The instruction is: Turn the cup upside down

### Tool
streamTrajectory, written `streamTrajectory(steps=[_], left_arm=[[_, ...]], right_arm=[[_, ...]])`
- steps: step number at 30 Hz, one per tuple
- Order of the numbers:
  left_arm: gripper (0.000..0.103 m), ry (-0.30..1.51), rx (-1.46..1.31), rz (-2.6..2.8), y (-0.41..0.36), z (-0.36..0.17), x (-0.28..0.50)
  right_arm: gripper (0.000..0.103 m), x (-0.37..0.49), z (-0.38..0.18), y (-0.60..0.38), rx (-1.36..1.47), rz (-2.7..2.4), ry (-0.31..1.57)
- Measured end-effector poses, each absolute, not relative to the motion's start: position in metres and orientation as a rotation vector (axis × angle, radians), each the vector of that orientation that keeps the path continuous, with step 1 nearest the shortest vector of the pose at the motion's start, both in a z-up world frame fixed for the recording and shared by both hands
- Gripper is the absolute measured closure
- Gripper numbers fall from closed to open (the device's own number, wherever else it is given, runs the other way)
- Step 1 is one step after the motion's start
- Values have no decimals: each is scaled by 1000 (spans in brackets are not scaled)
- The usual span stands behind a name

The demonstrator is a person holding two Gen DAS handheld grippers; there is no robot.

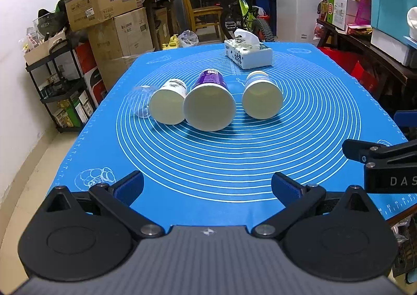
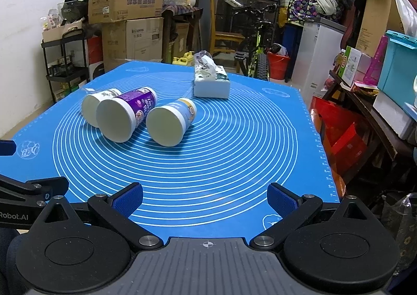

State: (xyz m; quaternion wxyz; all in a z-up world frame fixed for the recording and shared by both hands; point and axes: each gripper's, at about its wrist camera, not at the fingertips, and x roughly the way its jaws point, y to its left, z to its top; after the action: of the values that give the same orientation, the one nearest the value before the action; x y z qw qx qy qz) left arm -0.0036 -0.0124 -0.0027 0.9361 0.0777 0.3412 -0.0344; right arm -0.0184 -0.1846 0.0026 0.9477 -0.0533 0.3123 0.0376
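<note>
Three paper cups lie on their sides on the blue mat [image 1: 208, 159], mouths toward me: a white one [image 1: 168, 104], a purple one [image 1: 209, 106] touching it, and a pale blue one [image 1: 262, 95] apart to the right. A clear plastic cup [image 1: 140, 102] lies left of the white one. In the right wrist view the cups show as white [image 2: 97, 107], purple [image 2: 125, 116] and pale blue [image 2: 170, 121]. My left gripper [image 1: 207, 188] is open and empty near the mat's front edge. My right gripper [image 2: 206, 198] is open and empty, also at the front.
A tissue box [image 1: 247, 54] stands on the mat [image 2: 208, 154] behind the cups; it also shows in the right wrist view [image 2: 211, 84]. Cardboard boxes [image 1: 104, 3], a black shelf [image 1: 60, 86], a bicycle [image 1: 245, 13] and side-table clutter [image 1: 365, 42] surround the table.
</note>
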Motion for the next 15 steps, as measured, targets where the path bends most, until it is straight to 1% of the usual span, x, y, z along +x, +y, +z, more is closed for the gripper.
streamTrajectory(steps=[9,15], left_arm=[[0,681,177,-86,-23,3,-3],[0,655,202,-112,-43,8,14]], right_arm=[[2,-17,5,-196,-101,59,624],[2,-8,10,-220,-82,0,600]])
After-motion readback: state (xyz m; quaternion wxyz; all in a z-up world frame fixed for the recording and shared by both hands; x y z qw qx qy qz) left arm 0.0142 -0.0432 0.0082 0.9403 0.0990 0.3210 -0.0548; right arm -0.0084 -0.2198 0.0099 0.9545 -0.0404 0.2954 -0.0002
